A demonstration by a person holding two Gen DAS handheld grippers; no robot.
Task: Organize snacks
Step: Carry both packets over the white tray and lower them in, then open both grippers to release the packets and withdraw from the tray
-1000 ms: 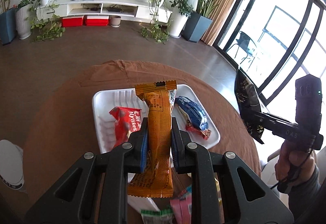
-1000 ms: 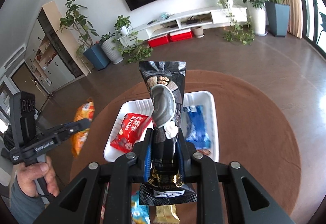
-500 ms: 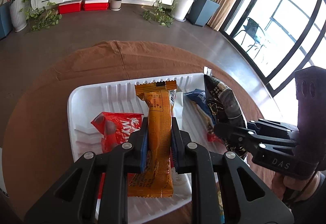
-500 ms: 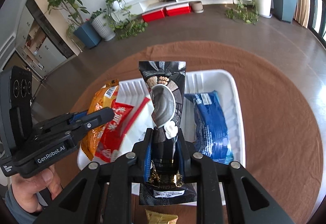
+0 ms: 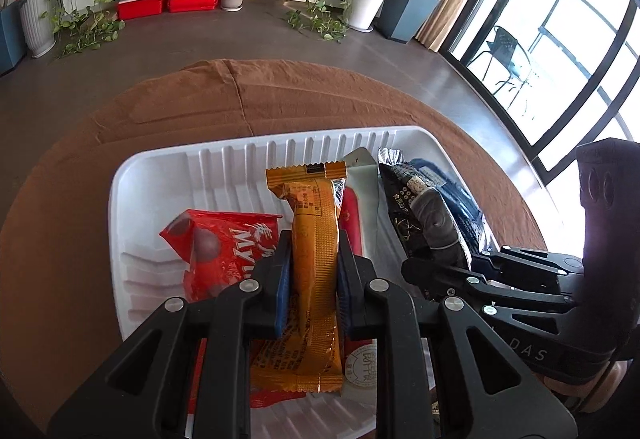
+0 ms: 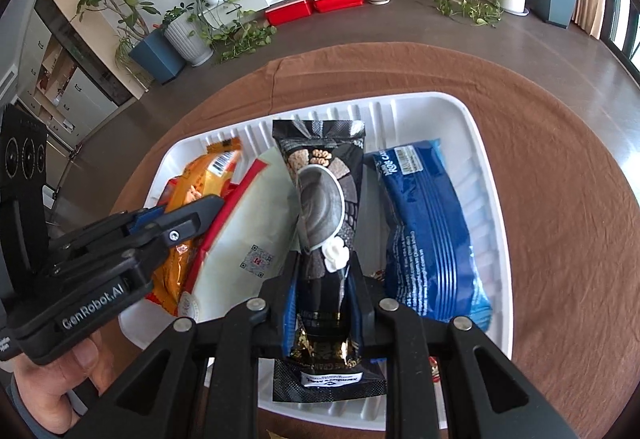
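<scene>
Snacks go in together: my left hand-held gripper point(image 5: 312, 279) clamps the orange bar point(image 5: 316, 271) and my right hand-held gripper point(image 6: 326, 295) the black sachet point(image 6: 324, 215), both low over the white tray point(image 6: 476, 143) on the desk, side by side, presumably to release into its free middle.

**Readable lettering on the snacks and grippers**

The left gripper point(image 6: 208, 207) carries "GenRobot.AI" in pale letters along its body. The right gripper point(image 5: 416, 271) shows "DAS" on its side. The red snack bag point(image 5: 224, 251) bears large white letters "MY", the rest hidden. The blue packet point(image 6: 428, 235) has white script and a barcode label, too small to read. Print on the orange bar point(image 5: 316, 239) is illegible.
</scene>
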